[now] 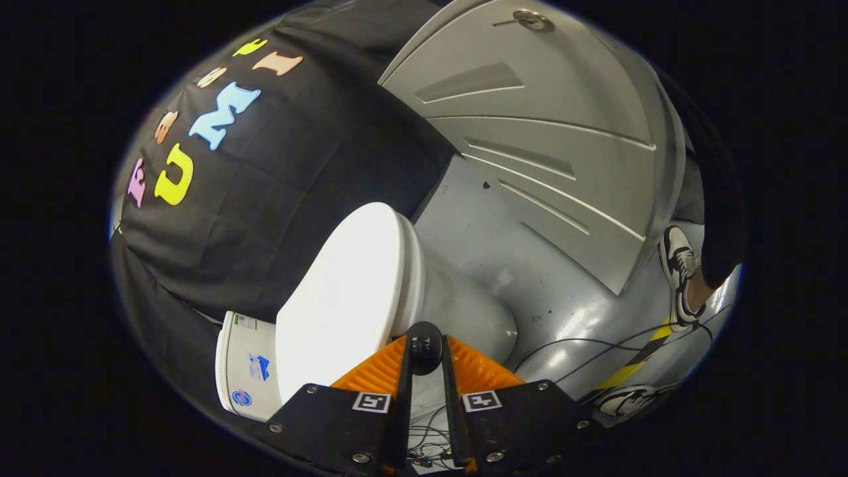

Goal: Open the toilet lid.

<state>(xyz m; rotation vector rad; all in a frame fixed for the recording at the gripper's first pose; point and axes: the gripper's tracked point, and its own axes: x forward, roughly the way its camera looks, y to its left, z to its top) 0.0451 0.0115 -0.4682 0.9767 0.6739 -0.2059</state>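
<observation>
- The jaws (424, 354) are clenched on a small black knob (424, 346), their orange fingers (371, 371) pressing on it from both sides.
- That knob sits at the near rim of the white toilet lid (344, 291), just ahead of the fingertips.
- The view is rolled, so the lid's broad white face looks tipped; whether it lies flat on the seat or has lifted, I cannot tell.
- The grey-white toilet bowl (464, 305) shows to the right of the lid; the white cistern (245, 364) with stickers lies to its left.
- A grey panelled door (530, 126) stands far beyond, to the right.
- Black cables (583, 344) run across the grey floor (477, 232).
- A person's sneaker (679, 271) rests on the floor at far right, beside a yellow-and-black tape strip (629, 371).
</observation>
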